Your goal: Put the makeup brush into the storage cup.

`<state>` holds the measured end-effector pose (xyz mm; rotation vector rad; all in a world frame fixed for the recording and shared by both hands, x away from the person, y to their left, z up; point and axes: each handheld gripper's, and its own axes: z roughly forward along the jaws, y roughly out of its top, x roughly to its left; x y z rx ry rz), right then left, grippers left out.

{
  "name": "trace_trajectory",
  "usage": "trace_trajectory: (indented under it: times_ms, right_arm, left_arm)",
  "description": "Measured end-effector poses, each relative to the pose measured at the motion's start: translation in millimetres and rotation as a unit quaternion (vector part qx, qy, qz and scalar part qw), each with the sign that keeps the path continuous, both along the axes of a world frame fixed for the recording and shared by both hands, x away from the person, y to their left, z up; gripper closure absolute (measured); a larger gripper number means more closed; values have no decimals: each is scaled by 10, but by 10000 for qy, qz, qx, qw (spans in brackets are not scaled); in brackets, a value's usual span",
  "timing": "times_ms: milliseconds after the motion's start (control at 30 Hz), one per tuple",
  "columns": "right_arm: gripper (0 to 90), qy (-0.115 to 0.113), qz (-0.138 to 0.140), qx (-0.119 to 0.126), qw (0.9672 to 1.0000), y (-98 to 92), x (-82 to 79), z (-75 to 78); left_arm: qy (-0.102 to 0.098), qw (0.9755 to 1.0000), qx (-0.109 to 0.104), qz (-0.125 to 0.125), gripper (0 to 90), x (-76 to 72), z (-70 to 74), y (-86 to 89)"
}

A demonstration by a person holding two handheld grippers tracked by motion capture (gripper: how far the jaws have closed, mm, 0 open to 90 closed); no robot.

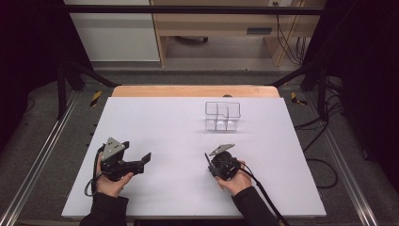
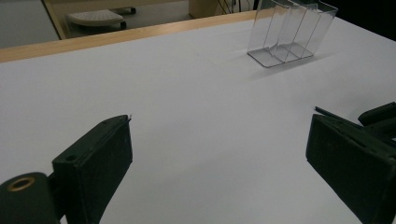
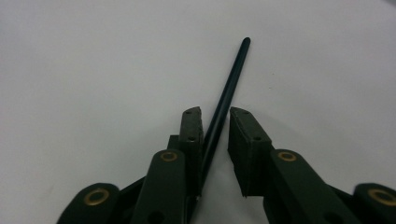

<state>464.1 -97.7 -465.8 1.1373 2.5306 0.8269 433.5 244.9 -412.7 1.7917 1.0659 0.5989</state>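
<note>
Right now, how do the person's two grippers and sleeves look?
Both the left gripper and the right gripper are black, each with two flat, blocky jaws and brass-coloured rivets at the joints. A grey three-cornered plate with small dark dots sits on top of each. A black cable trails from the right gripper. The person wears dark long sleeves.

White-topped table (image 1: 164,122) with wooden far edge, grey floor (image 1: 42,136) with cables (image 1: 324,141) around it, black frame posts (image 1: 63,80) at both sides, pale wooden furniture (image 1: 211,28) and white cabinet (image 1: 113,33) beyond, dim light.
</note>
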Motion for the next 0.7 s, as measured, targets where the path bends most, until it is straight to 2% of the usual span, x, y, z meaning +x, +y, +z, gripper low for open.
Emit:
trace_trajectory:
  times_ms: [233, 400, 700]
  right_arm:
    - [831, 71, 24, 29, 10000, -7, 3, 5]
    - [830, 74, 50, 35, 10000, -10, 6, 3]
    - [671, 65, -10, 66, 10000, -39, 2, 55]
  left_arm:
    - [15, 10000, -2, 1, 64, 4, -5, 4]
    - [17, 10000, -3, 6, 64, 4, -7, 4]
    - [17, 10000, -15, 21, 66, 10, -2, 31]
